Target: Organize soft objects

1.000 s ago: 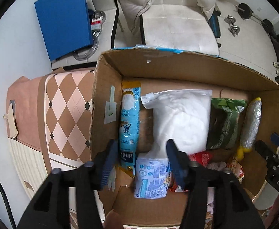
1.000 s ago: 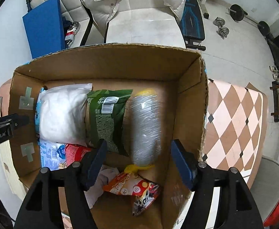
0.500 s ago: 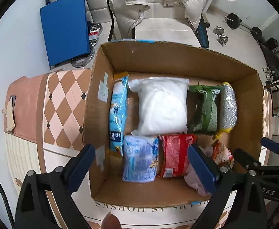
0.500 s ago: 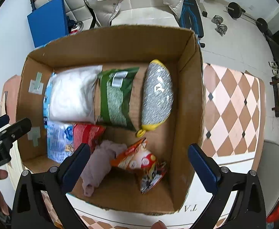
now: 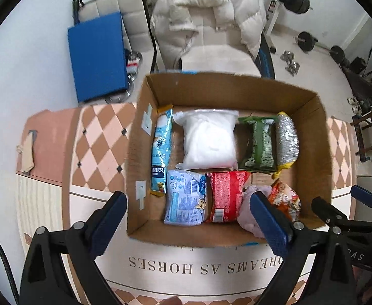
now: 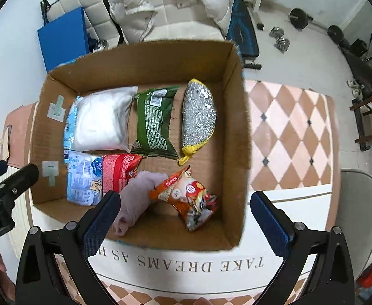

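Note:
An open cardboard box (image 5: 310,117) (image 6: 237,132) holds soft packs: a white bag (image 5: 209,139) (image 6: 102,119), a green pack (image 5: 259,142) (image 6: 153,122), a silver and yellow pouch (image 5: 287,139) (image 6: 198,117), a long blue pack (image 5: 161,150), a light blue pack (image 5: 186,200) (image 6: 84,180), a red pack (image 5: 226,195) (image 6: 117,170), a mauve cloth (image 5: 252,216) (image 6: 137,195) and an orange snack bag (image 5: 285,198) (image 6: 188,195). My left gripper (image 5: 188,223) and right gripper (image 6: 183,221) are both wide open and empty, held above the box's near wall.
The box stands on a table with a chequered cloth (image 6: 287,132) and a white printed mat (image 5: 198,267). Behind it are a white padded coat on a chair (image 5: 209,25), a blue board (image 5: 97,56) and weights on the floor (image 6: 280,40).
Both grippers have opened wide and pulled back up and away from the box. The silver pouch now lies flat in the box, released.

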Tool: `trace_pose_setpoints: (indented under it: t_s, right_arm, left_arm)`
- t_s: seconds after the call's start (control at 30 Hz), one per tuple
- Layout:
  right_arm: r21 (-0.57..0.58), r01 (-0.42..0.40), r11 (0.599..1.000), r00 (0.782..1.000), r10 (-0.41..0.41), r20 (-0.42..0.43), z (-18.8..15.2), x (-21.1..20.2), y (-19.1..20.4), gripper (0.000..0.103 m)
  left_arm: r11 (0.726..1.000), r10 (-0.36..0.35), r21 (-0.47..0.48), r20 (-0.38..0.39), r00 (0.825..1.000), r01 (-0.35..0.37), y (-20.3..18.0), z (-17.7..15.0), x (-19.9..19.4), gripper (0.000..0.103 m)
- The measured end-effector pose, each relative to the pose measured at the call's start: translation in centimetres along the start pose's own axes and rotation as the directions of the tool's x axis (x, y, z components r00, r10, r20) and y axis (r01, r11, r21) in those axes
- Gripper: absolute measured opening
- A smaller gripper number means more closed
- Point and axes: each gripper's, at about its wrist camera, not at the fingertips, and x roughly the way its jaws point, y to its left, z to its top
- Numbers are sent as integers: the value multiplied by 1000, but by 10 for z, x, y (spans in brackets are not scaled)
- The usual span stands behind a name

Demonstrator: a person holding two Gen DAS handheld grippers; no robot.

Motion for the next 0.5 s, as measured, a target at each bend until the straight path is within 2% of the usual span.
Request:
trace_pose_setpoints:
  t_s: [0.17,0.3,0.5]
  right_arm:
    - [-11,7,1000,996,-6,88,-23,-48,-2,103]
    - [-19,25,1000,984,-21,175,-54,-91,-5,103]
    - [-20,-18,1000,973,22,232,-102,-140,-11,103]
  left_arm:
    - [1000,6,0,94,996,-6,-2,-23,-49,99]
    - [999,35,15,198,980,-39,-7,-47,-93,99]
    - [999,13,31,264,964,-22,-11,-84,-141,99]
